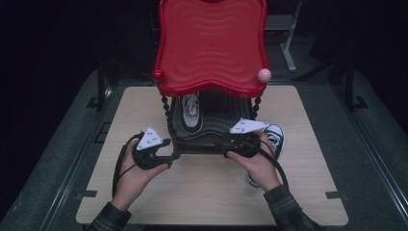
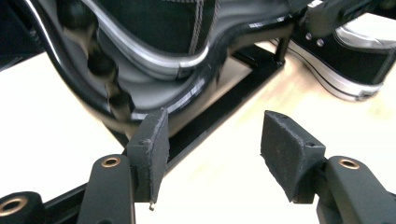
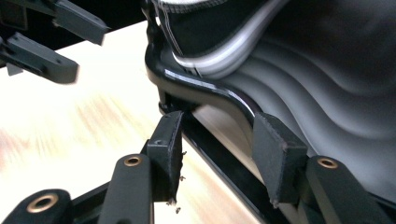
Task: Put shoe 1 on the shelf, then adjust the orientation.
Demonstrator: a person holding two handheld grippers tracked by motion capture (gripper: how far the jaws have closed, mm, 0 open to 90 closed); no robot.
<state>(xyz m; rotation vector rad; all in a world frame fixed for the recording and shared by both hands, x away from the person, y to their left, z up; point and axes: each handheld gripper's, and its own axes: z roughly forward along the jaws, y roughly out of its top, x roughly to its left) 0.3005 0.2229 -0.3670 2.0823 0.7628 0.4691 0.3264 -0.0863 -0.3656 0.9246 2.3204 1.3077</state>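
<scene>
Your left gripper [image 1: 166, 149] is spread wide and holds nothing, at the near left corner of the rack [image 1: 211, 72]. Your right gripper [image 1: 222, 143] — jaws parted — straddles the black lower shelf [image 3: 210, 95] edge. One shoe [image 1: 191, 111] sits on that shelf; another [image 1: 274, 134] lies right.

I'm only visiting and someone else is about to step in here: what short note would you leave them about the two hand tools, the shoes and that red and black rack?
Left gripper: open, holding nothing, at the front left corner of the black lower shelf.
Right gripper: open, jaws either side of that shelf's front rim, not clamped.
One sneaker lies on the lower shelf under the red top shelf. Second sneaker is on the table, right of the rack, beside the right hand.
Done: one shoe racked. Left: probably the second shoe.
</scene>
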